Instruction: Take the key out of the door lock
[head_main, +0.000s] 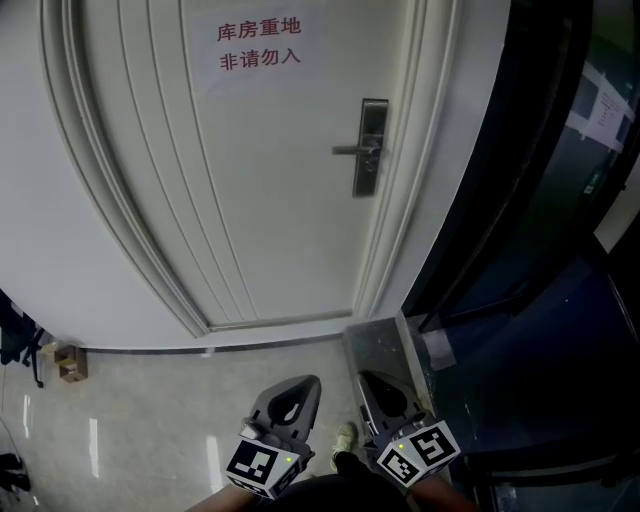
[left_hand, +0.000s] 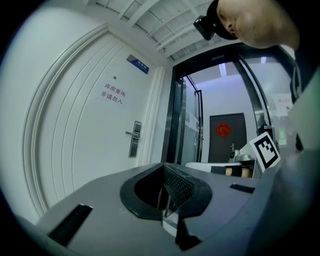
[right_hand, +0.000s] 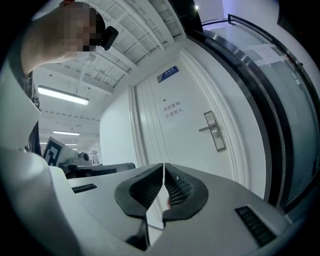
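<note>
A white door (head_main: 270, 180) with red lettering stands ahead in the head view. Its metal lock plate with a lever handle (head_main: 370, 147) is on the door's right side, also seen as the lock plate (left_hand: 135, 138) and the lock plate (right_hand: 214, 131). A key is too small to make out in any view. My left gripper (head_main: 303, 388) and right gripper (head_main: 372, 386) hang low over the floor, far short of the door, side by side. The left gripper (left_hand: 163, 167) and the right gripper (right_hand: 164, 166) both have jaws pressed together with nothing between them.
A dark glass partition (head_main: 520, 200) runs along the right of the door. A grey stone threshold block (head_main: 385, 340) lies at the door frame's foot. A small box (head_main: 68, 362) sits on the floor at the left. The person's shoe (head_main: 345, 437) shows between the grippers.
</note>
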